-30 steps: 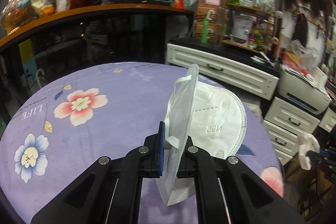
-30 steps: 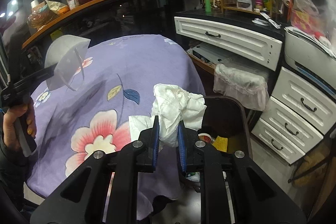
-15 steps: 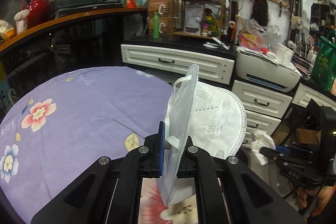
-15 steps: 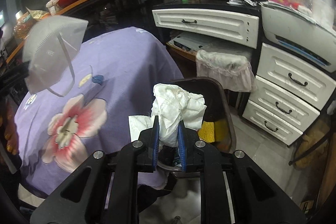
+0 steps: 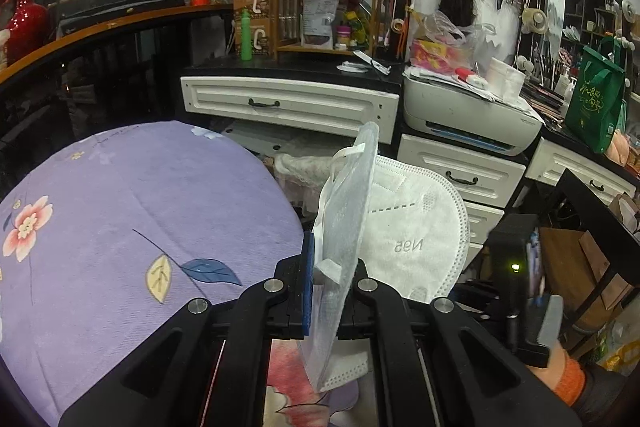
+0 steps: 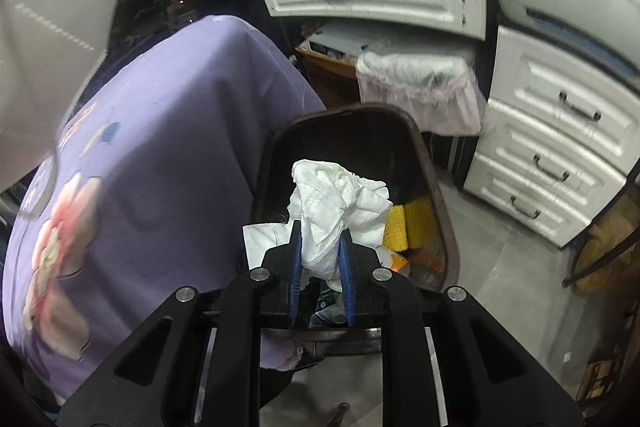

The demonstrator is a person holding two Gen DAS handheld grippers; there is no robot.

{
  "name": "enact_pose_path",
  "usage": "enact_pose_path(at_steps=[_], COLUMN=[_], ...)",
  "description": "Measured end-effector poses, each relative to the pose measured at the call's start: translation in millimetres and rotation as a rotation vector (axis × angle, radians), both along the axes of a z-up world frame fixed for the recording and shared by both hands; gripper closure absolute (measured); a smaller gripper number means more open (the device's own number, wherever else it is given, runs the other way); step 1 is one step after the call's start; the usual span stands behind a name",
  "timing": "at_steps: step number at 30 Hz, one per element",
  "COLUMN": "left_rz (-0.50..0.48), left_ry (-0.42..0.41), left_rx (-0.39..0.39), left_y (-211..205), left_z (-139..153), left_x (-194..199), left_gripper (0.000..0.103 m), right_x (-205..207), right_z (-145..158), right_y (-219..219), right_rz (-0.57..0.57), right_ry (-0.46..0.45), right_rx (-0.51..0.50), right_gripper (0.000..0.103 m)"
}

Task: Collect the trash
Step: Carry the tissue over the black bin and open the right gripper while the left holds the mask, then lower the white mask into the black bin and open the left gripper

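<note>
Left wrist view: the left gripper (image 5: 326, 291) is clamped on a white N95 mask (image 5: 404, 231), which stands on edge between the jaws and rises above them, its folded half spreading to the right. Behind it lie the purple floral tablecloth (image 5: 140, 211), white drawers (image 5: 288, 105) and a printer (image 5: 464, 115); the other gripper appears only as a dark body at lower right, and the bin is hidden. Right wrist view: the right gripper (image 6: 322, 255) is closed on a crumpled white tissue (image 6: 340, 203), pinched between the blue pads (image 6: 295, 267), most of the wad bulging forward past the fingertips. The tissue hangs directly over the open dark trash bin (image 6: 436, 195), which stands on the floor just beside the draped table and already contains yellow items (image 6: 404, 223). The mask (image 6: 52, 67) shows blurred at upper left, over the table
</note>
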State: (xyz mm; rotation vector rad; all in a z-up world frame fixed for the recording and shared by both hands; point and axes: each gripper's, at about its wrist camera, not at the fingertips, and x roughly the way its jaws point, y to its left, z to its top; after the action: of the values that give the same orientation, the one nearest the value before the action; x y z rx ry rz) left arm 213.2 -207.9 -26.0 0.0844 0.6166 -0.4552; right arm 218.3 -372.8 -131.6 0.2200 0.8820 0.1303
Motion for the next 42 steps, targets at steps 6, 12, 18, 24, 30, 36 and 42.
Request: enact_pose_path(at_steps=[6,12,18,24,30,36,42], left_rz=[-0.026,-0.06,-0.089,-0.106,-0.112,-0.107,-0.094], left_ry=[0.042,0.055,0.068,0.128,0.199,0.259,0.287], left_rx=[0.02,0.047,0.071,0.085,0.117,0.148,0.175], left_y=[-16,-32,-49,-68,-89,-105,-113], left_z=[-14,-23,-32,-49,-72,-93,-107], left_x=[4,1,-1,8,18,28,37], left_gripper=[0.096,0.096,0.096,0.096,0.096,0.096,0.095], right_x=[12,-1,-30,-63,-96,-116,-127], right_z=[-28,-29,-15,1,10,15,15], right_y=[-8,-17,-39,-62,-84,-95,-97], right_rz=[-0.033,-0.083,-0.156,-0.231,-0.292,-0.318,-0.323], right_ry=[0.054,0.044,0.005,-0.036,-0.053,-0.058,-0.059], right_rx=[0.031,0.027,0.009,-0.035,-0.036,-0.042,-0.041], right_gripper=[0.063,0.044,0.035,0.035,0.035,0.035,0.035])
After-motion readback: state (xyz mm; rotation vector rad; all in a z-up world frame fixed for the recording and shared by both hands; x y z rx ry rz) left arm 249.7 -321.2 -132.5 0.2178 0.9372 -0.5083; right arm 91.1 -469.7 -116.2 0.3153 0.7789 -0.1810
